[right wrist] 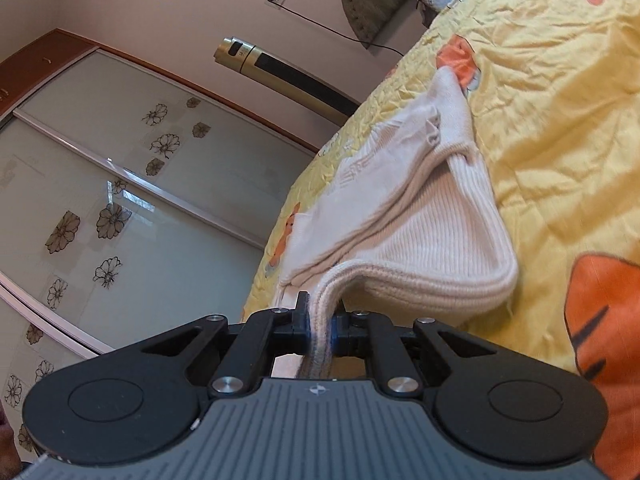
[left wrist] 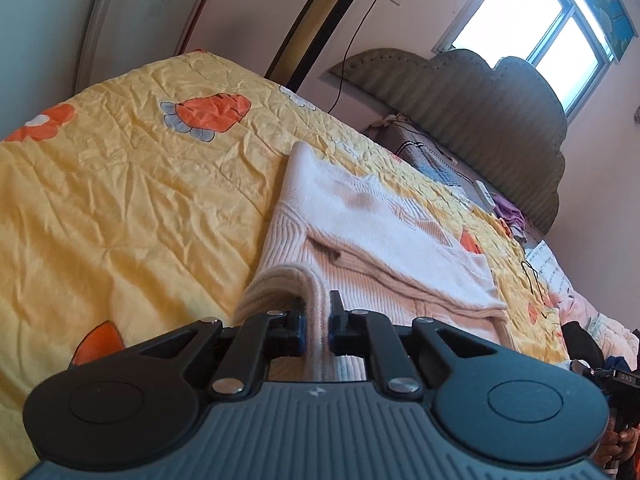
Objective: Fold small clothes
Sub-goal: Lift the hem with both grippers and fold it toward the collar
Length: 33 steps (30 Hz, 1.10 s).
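Across the bed spreads a yellow quilt [left wrist: 120,184], its thin cloth crinkled all over and printed with orange cartoon shapes. Beyond it stand a padded grey headboard [left wrist: 480,112] with a scalloped top, a frosted wardrobe door [right wrist: 132,184] patterned with dark flowers, and a slim gold and black tower fan [right wrist: 280,72]. On the quilt lies the pale pink knitted sweater [left wrist: 360,240], ribbed along its thick hem and smoother above, partly doubled over itself. The left gripper [left wrist: 318,320] has its jaws closed tight on a rolled, ribbed edge of the knit, lifting it into a ridge. The right gripper [right wrist: 320,324] likewise pinches a ribbed edge, and the cloth rises from the quilt towards it.
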Each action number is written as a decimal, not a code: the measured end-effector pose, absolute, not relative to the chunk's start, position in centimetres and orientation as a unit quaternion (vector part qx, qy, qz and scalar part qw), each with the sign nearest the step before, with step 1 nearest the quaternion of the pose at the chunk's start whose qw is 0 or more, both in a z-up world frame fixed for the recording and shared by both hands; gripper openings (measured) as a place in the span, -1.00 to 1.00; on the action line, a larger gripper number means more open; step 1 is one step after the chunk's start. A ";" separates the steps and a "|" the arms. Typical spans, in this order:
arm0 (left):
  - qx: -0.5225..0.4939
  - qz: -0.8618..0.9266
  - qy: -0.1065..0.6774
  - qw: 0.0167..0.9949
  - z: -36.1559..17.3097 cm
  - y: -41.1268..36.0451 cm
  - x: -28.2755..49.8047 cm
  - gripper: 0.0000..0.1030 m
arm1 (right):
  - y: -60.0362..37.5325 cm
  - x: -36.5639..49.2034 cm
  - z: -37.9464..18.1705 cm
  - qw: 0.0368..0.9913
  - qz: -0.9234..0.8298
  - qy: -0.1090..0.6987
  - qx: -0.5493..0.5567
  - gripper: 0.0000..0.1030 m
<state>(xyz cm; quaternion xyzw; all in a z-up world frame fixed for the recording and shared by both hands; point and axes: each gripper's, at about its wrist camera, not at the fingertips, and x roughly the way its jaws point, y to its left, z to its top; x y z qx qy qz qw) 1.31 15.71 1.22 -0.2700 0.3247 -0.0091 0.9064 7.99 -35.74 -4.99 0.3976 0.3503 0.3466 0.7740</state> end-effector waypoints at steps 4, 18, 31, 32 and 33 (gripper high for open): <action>-0.273 -0.009 0.316 0.909 1.8 16.1 4.8 -0.81 | -35.3 11.5 -4.2 0.779 0.353 0.344 0.388 -0.73; -0.263 0.006 0.308 0.914 2.2 16.8 17.1 -0.81 | -34.9 23.9 -3.6 0.787 0.349 0.334 0.385 -0.73; -0.273 0.059 0.360 0.890 -4.5 18.0 30.3 -0.82 | -33.9 39.0 -9.6 0.772 0.261 0.390 0.429 -0.71; -0.272 0.050 0.356 0.893 -4.8 18.2 30.4 -0.82 | -33.7 39.5 -10.5 0.767 0.257 0.397 0.434 -0.71; -0.276 0.043 0.353 0.893 -4.8 18.4 30.5 -0.82 | -33.7 39.7 -11.1 0.759 0.256 0.400 0.444 -0.70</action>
